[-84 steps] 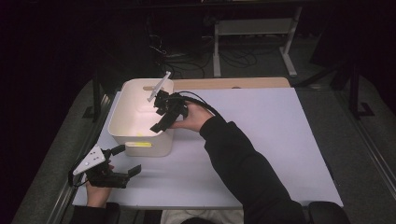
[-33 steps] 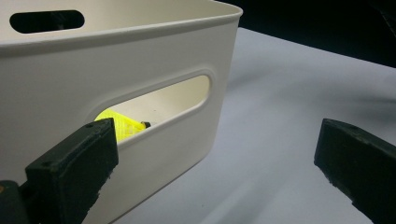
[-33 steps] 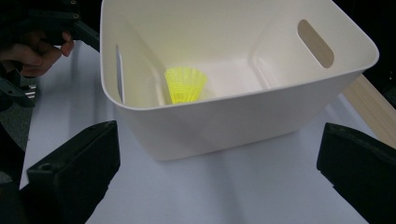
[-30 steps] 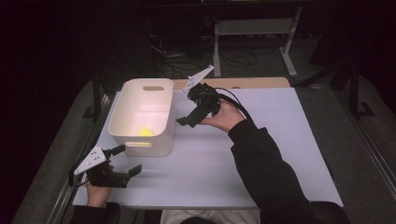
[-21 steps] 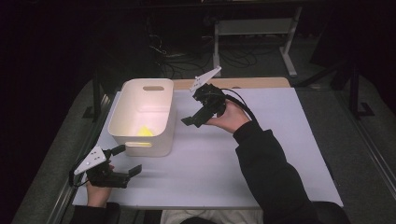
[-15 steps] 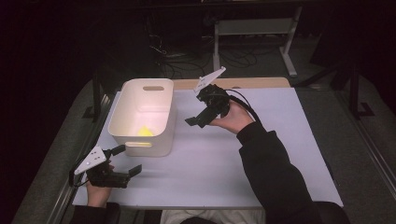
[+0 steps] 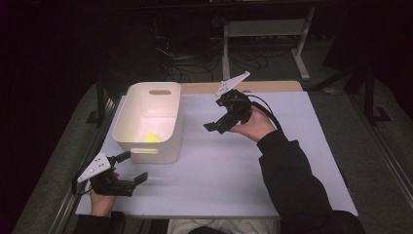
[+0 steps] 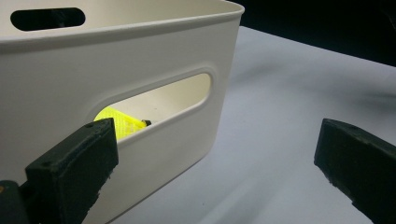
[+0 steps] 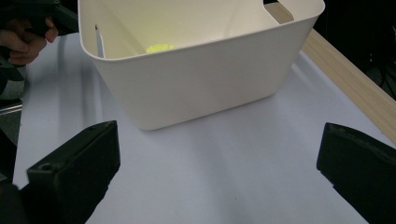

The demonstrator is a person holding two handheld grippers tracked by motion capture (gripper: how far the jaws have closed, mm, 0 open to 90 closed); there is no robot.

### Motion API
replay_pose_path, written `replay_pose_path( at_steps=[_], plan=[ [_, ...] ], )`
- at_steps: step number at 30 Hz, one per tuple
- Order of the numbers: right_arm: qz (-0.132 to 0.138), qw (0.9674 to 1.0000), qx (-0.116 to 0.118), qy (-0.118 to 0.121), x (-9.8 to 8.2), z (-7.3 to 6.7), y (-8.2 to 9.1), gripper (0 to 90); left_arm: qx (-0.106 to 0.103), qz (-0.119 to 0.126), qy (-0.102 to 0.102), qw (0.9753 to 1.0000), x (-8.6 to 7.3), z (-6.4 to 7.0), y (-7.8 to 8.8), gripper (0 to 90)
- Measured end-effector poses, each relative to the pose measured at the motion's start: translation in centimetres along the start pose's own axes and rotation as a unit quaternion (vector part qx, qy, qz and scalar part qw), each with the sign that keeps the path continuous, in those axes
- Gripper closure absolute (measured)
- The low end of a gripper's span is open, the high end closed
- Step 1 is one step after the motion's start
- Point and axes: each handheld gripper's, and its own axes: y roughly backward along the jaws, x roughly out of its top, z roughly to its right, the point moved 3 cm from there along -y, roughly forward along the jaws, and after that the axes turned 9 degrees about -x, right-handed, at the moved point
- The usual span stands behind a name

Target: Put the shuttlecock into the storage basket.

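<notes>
Table (image 7: 292, 161) under white sheeting carries a cream bin (image 7: 168, 129) at ten o'clock, long axis running twelve to six, a yellow object (image 7: 150, 137) lying inside at its near end. Right gripper (image 7: 220, 123), over the bin earlier, now hangs right of it, jaws wide and empty. Left gripper (image 7: 132, 168) rests at seven o'clock, jaws spread, empty, facing the bin's handle slot (image 8: 154, 105).

Smooth matt plastic bin (image 7: 130, 139) on a matt white table (image 7: 292, 161) edged with wood.

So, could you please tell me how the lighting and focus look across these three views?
High view: table lit, surroundings nearly black. Left gripper view: white bin sharp, near fingers soft. Right gripper view: evenly lit, soft shadow beneath the bin, fingers blurred.
</notes>
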Motion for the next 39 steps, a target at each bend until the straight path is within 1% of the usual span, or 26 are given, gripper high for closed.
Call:
replay_pose_path(
  at_steps=[13, 15, 21, 22, 23, 33, 39],
  plan=[
    [0.004, 0.9999, -0.005, -0.012, -1.7, 0.4, 1.1, 0.0, -0.001, -0.001, 0.001, 1.0000, 0.0, 0.0, 0.0, 0.0],
    [0.006, 0.9999, -0.009, -0.013, -2.0, 0.4, 1.3, 0.0, -0.001, -0.001, 0.001, 1.0000, 0.0, 0.0, 0.0, 0.0],
    [0.008, 0.9996, -0.011, -0.025, -3.3, 0.7, 1.7, 0.0, -0.001, -0.001, 0.001, 1.0000, 0.0, 0.0, 0.0, 0.0],
    [0.008, 0.9996, -0.011, -0.025, -3.3, 0.7, 1.7, 0.0, -0.001, -0.001, 0.001, 1.0000, 0.0, 0.0, 0.0, 0.0],
    [0.008, 0.9995, -0.013, -0.028, -3.8, 0.8, 2.0, 0.0, 0.000, -0.002, 0.002, 1.0000, 0.0, 0.0, 0.0, 0.0],
    [0.019, 0.9987, -0.024, -0.042, -5.1, 1.3, 3.1, 0.0, 0.000, -0.002, 0.002, 1.0000, 0.0, 0.0, 0.0, 0.0],
    [0.020, 0.9982, -0.029, -0.049, -6.1, 1.5, 3.7, 0.0, 0.001, -0.003, 0.002, 1.0000, -0.1, 0.0, 0.0, 0.0]
  ],
)
